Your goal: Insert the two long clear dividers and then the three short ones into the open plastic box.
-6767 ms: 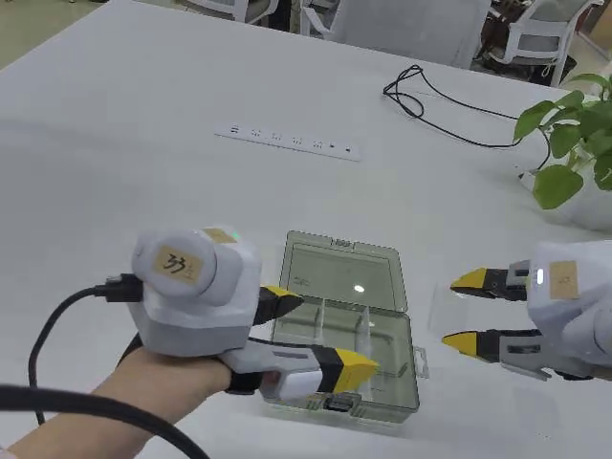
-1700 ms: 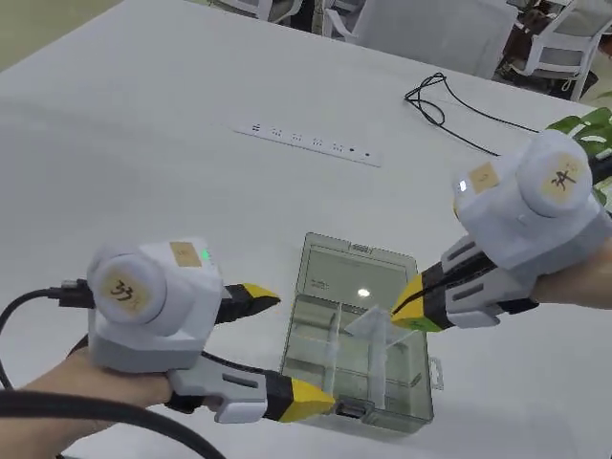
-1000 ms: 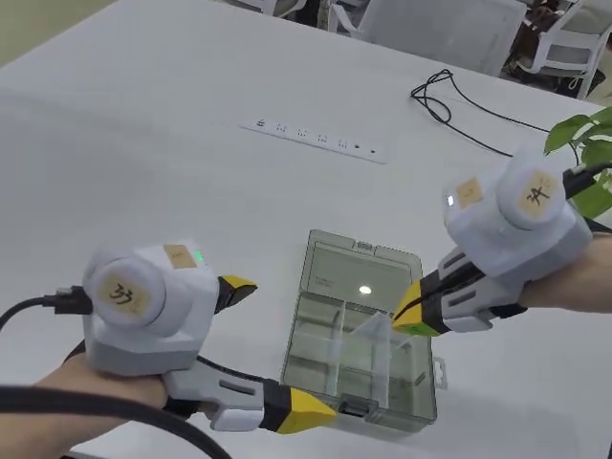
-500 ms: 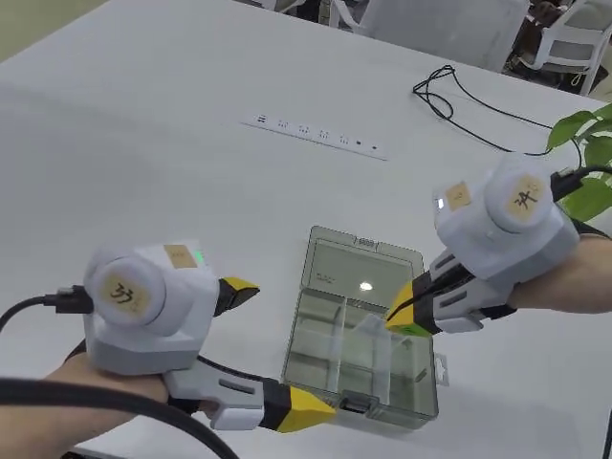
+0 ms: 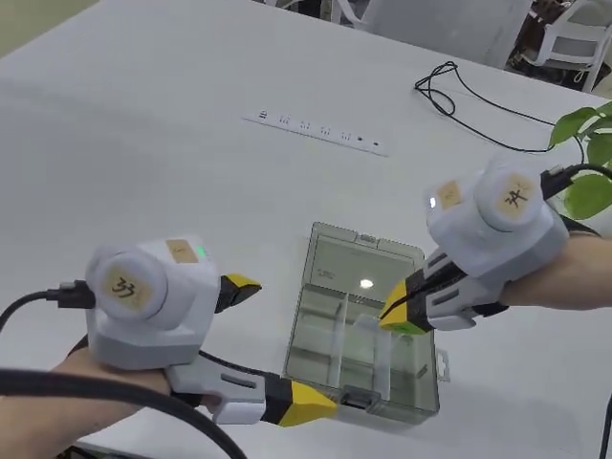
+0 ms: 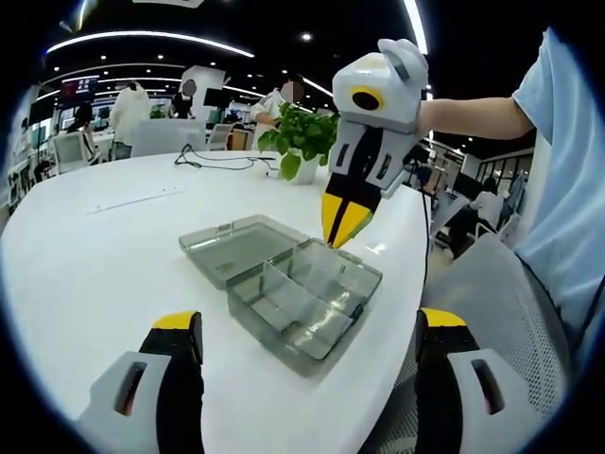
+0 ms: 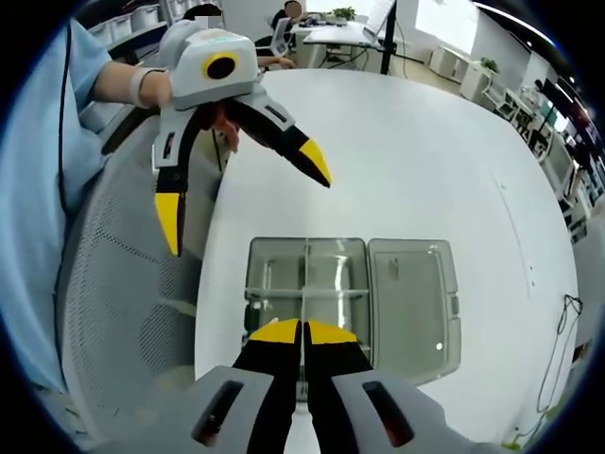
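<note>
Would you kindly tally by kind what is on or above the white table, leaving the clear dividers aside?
tongs: 2 (left tongs open, right tongs shut on a clear divider)
plastic box: 1
power strip: 1
black cable: 1
leafy plant: 1
Total: 6

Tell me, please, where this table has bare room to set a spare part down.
The white table is bare left of the white power strip, and between that strip and the open clear plastic box. Crowded: the box, flanked by the left gripper and right gripper holding a clear divider; the black cable and green plant.
</note>
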`<state>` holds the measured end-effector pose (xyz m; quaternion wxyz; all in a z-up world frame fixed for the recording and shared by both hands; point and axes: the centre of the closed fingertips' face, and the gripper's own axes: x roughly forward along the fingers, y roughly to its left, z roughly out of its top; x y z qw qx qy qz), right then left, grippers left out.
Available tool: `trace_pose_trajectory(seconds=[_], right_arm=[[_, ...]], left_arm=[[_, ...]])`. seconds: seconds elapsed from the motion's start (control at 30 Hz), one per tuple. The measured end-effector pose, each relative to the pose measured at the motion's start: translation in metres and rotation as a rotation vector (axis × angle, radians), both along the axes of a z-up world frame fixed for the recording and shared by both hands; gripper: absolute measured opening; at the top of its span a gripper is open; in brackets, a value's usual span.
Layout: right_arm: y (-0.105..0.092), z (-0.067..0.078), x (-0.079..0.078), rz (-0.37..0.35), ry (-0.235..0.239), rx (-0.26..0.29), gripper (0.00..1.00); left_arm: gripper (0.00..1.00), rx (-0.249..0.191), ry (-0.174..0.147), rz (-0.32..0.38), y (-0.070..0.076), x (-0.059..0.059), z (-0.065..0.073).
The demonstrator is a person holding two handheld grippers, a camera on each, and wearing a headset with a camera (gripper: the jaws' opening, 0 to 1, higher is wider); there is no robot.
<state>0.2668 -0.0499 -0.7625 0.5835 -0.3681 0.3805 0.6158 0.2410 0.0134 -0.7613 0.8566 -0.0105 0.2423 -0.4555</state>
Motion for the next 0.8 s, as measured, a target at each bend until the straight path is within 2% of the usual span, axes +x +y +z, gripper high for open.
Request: trace_pose_trajectory(seconds=[0.8], right_arm=[[0.004,-0.032,0.000,0.030,0.005,-0.112,0.02]], left_arm=[[0.95,-0.004,0.003,-0.003,0.000,-0.001,0.000]])
